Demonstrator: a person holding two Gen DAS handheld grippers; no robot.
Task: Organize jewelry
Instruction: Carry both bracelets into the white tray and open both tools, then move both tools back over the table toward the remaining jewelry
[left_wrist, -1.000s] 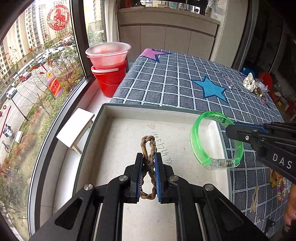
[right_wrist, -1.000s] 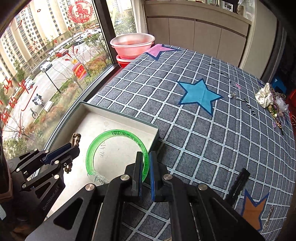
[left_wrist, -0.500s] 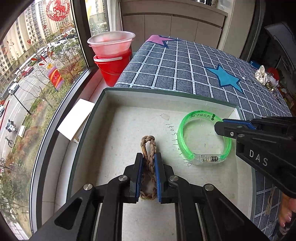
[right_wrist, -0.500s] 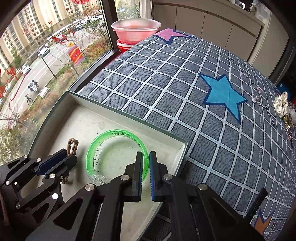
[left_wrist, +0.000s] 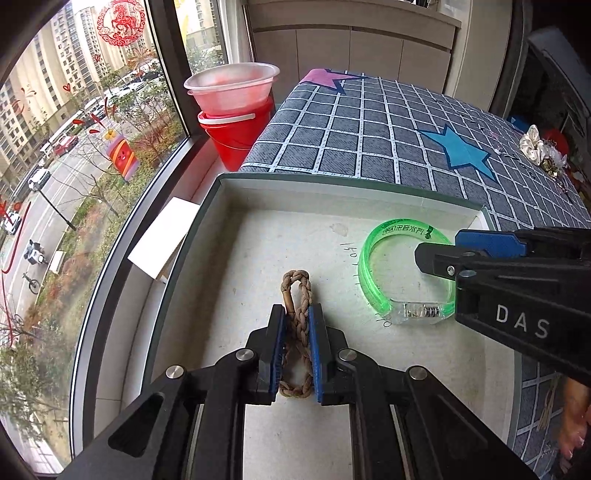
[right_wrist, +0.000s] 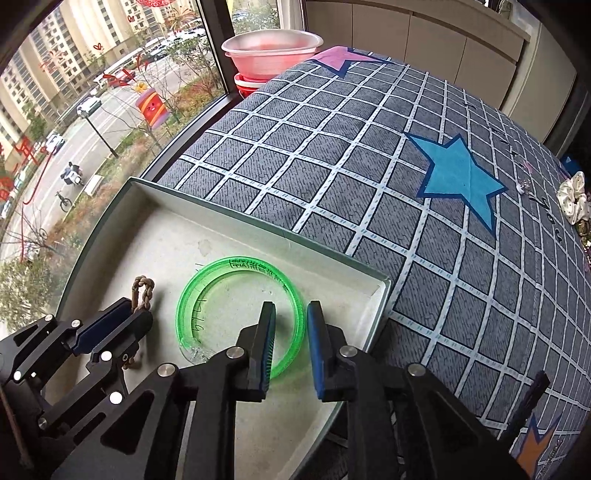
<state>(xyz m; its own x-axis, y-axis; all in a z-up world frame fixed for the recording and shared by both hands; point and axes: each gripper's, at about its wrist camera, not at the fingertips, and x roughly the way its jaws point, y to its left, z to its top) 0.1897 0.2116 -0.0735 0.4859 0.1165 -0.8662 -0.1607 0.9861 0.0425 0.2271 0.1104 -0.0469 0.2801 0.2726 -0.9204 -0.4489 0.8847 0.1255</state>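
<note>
A shallow green-rimmed box (left_wrist: 332, 184) with a white floor sits at the table's window edge. My left gripper (left_wrist: 296, 314) is shut on a brown braided bracelet (left_wrist: 297, 284) and holds it low over the box floor. A green translucent bangle (left_wrist: 373, 266) lies on the box floor to the right. In the right wrist view my right gripper (right_wrist: 290, 314) is open, its fingers apart on either side of the bangle's rim (right_wrist: 295, 295). The braided bracelet (right_wrist: 143, 291) shows in the left gripper there too.
The box rim (right_wrist: 258, 225) rests on a grey checked cloth with a blue star (right_wrist: 458, 173). A red bucket with a pink basin (left_wrist: 232, 110) stands by the window. Loose jewelry and a white scrunchie (left_wrist: 535, 146) lie at the far right.
My right gripper has opened and let go of the green bangle, which now lies on the box floor. Both grippers came lower into the box. The left still holds the braided bracelet.
</note>
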